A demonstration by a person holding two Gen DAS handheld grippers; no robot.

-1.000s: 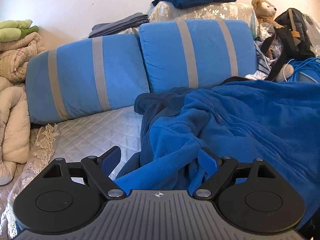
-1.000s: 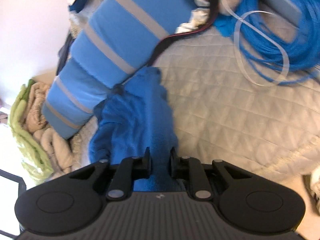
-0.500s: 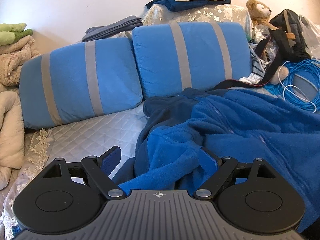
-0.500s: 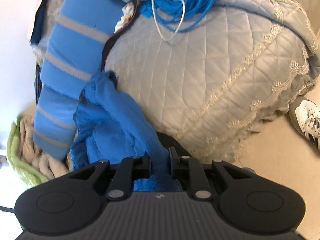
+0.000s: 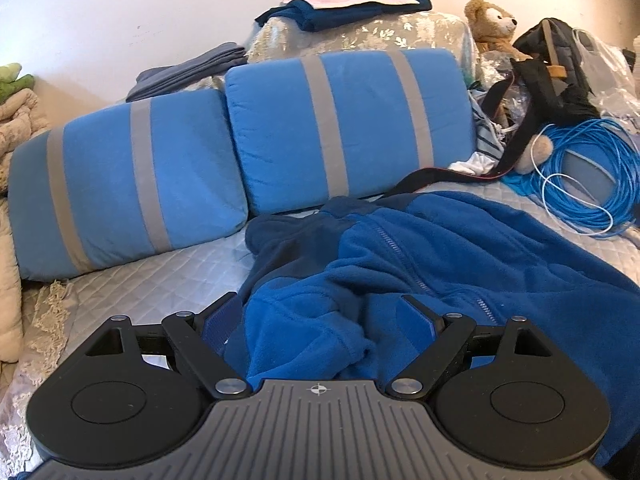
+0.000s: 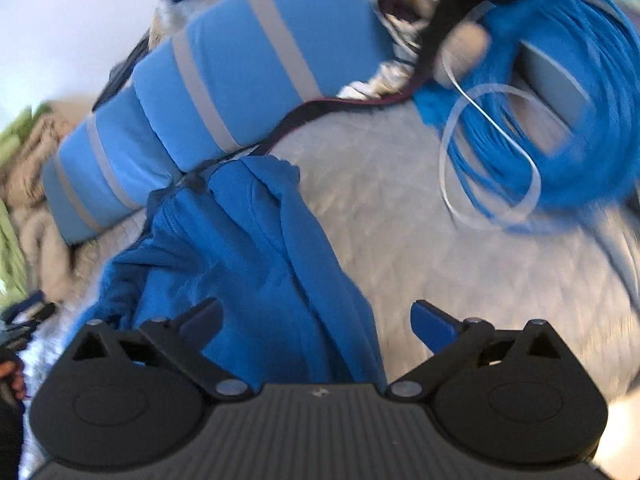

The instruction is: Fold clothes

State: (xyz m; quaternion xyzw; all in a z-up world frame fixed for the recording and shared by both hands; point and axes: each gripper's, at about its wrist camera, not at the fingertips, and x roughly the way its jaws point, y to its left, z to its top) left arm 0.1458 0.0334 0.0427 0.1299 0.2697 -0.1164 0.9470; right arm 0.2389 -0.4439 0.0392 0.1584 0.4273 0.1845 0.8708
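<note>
A blue fleece jacket [image 5: 460, 264] lies crumpled on the quilted grey bed cover [image 5: 132, 292], its zipper showing. My left gripper [image 5: 324, 312] is open, with a fold of the fleece lying between its spread fingers. In the right wrist view the jacket [image 6: 248, 248] runs from the pillows down under my right gripper [image 6: 316, 318], which is open just above the cloth and holds nothing.
Two blue pillows with grey stripes [image 5: 344, 128] lean at the back. A coil of blue cable [image 5: 592, 184] and a black bag [image 5: 556, 64] sit at the right. Beige blankets [image 5: 12, 216] pile at the left. Folded clothes [image 5: 352, 4] lie on top behind.
My right gripper has opened and let go of the jacket, which now lies on the bed. The left gripper stays open and has drawn back a little.
</note>
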